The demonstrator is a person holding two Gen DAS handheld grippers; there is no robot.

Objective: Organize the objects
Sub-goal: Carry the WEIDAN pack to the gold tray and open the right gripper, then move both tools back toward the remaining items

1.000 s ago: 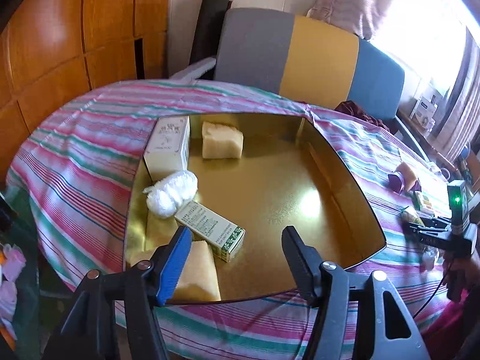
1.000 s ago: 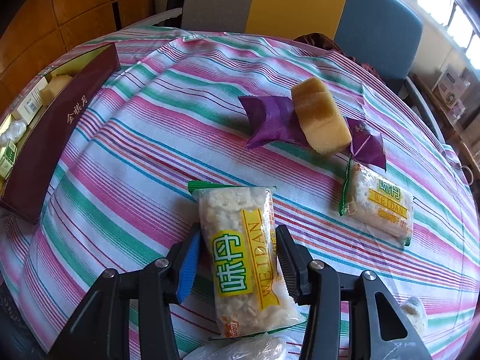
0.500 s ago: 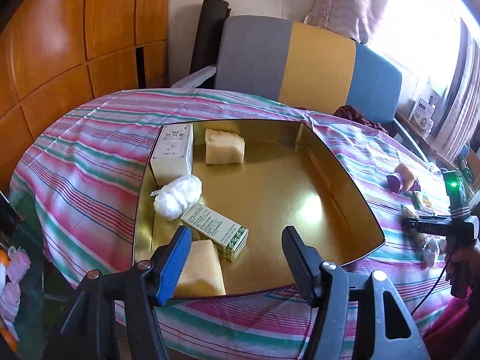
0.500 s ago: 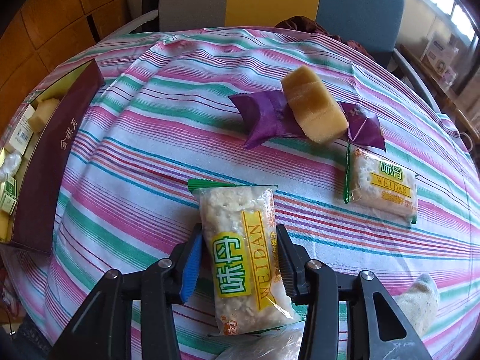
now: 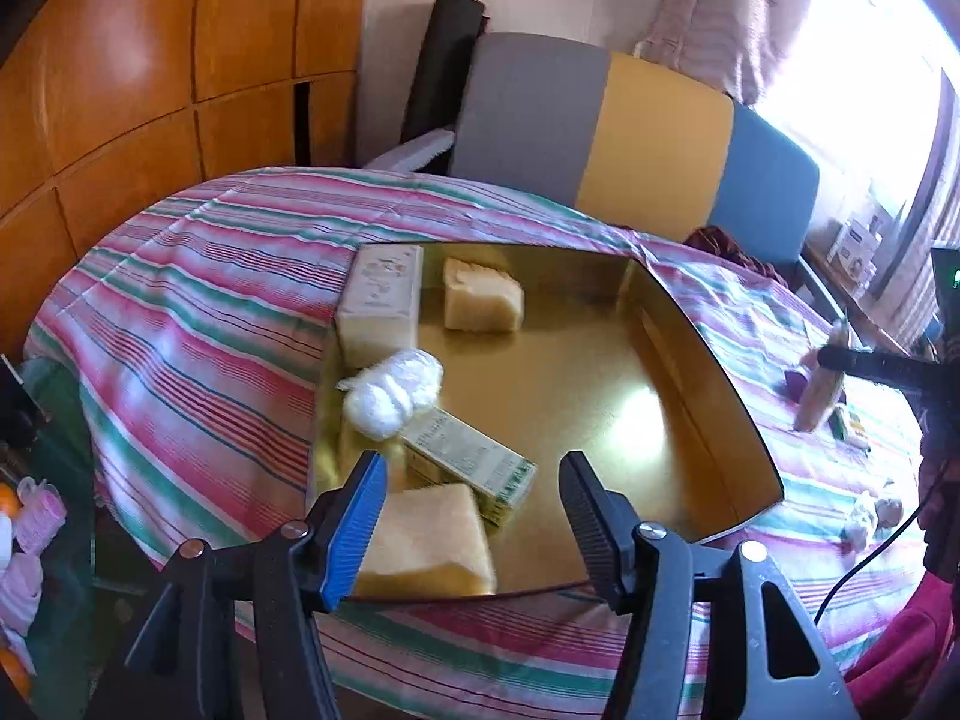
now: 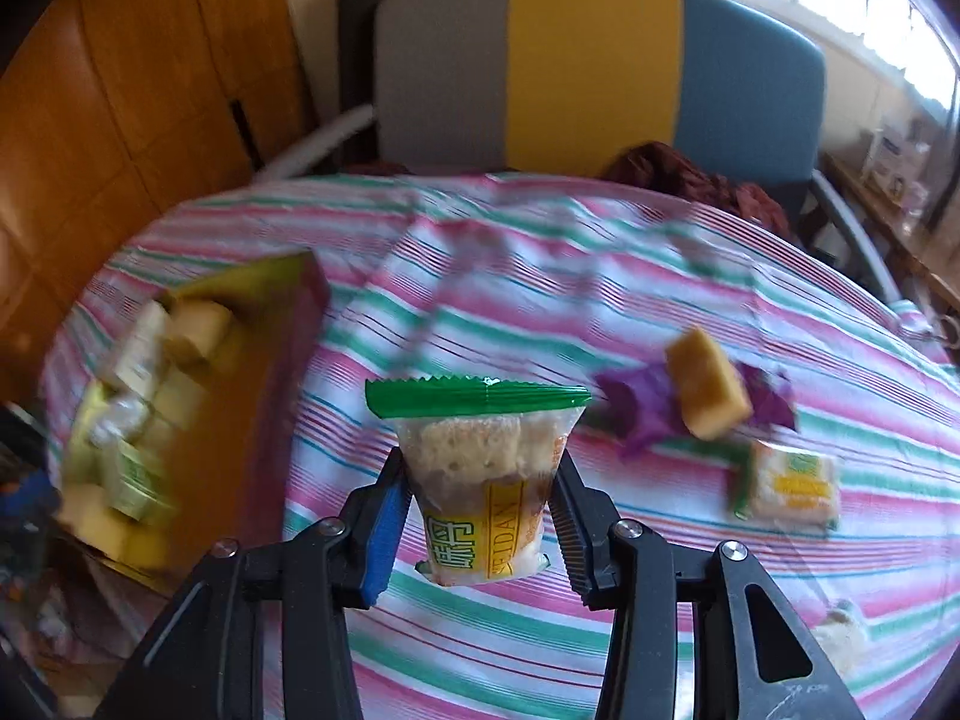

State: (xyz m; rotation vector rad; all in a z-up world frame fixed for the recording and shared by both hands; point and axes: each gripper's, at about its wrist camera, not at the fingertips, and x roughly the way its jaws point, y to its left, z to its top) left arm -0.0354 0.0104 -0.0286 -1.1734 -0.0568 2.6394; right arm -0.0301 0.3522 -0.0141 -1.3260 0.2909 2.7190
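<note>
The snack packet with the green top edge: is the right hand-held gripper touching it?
Touching. In the right wrist view, the right hand-held gripper has both pads pressed on the snack packet, held above the striped tablecloth.

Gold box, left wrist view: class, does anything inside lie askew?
Yes. In the gold box, the green-printed carton lies diagonally, its end overlapping the yellow sponge block. The white carton by the far left wall sits square.
</note>
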